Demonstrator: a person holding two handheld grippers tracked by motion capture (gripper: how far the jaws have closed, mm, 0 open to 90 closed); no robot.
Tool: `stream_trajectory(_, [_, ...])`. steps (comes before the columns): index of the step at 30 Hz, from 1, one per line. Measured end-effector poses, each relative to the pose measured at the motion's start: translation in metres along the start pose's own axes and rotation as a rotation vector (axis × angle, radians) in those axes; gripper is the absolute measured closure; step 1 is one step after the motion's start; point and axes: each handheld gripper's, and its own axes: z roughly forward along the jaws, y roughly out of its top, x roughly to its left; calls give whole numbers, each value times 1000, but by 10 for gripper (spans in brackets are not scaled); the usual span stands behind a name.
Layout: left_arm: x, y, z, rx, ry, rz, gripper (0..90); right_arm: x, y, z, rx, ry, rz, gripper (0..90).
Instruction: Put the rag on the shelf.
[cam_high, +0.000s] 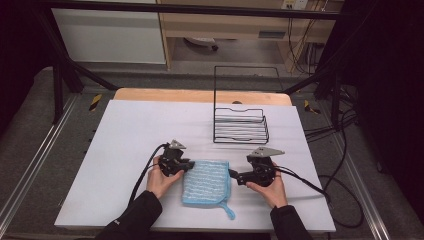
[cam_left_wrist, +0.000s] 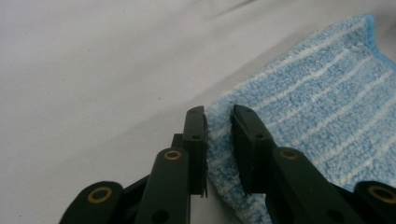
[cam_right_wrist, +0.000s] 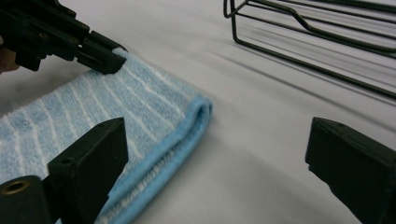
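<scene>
A folded blue cloth (cam_high: 206, 182) with white stripes lies flat on the white table near the front edge, a loop trailing from its near right corner. My left gripper (cam_high: 189, 165) is at the cloth's far left corner. In the left gripper view that gripper (cam_left_wrist: 218, 112) is shut on the cloth (cam_left_wrist: 317, 107), its edge pinched between the jaws. My right gripper (cam_high: 232, 174) sits at the cloth's right edge. It (cam_right_wrist: 217, 128) stands open wide, one jaw above the cloth (cam_right_wrist: 116, 102) and the other over bare table. The left gripper (cam_right_wrist: 105, 58) holds the far corner there.
A black wire rack (cam_high: 240, 127) stands on the table just behind the cloth and the right gripper, its lower bars (cam_right_wrist: 317, 51) close by. The white table cover (cam_high: 145, 130) spreads wide to the left. Cables trail from both grippers toward the table's front and right edges.
</scene>
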Motion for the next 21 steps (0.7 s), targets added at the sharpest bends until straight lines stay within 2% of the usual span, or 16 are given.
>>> stream_trajectory(6, [1,-2,0,-10,-7,3,752,4,14,23,34,2,10,189])
stream_trajectory(10, [1,-3,0,-20,-6,5,752,5,12,36,56,-1,30,262])
stream_trajectory(14, [1,-3,0,-20,-7,9,752,5,8,42,67,-14,19,373])
stream_trajectory(21, [1,-4,0,-24,-6,23,751,6,5,48,83,28,45,558])
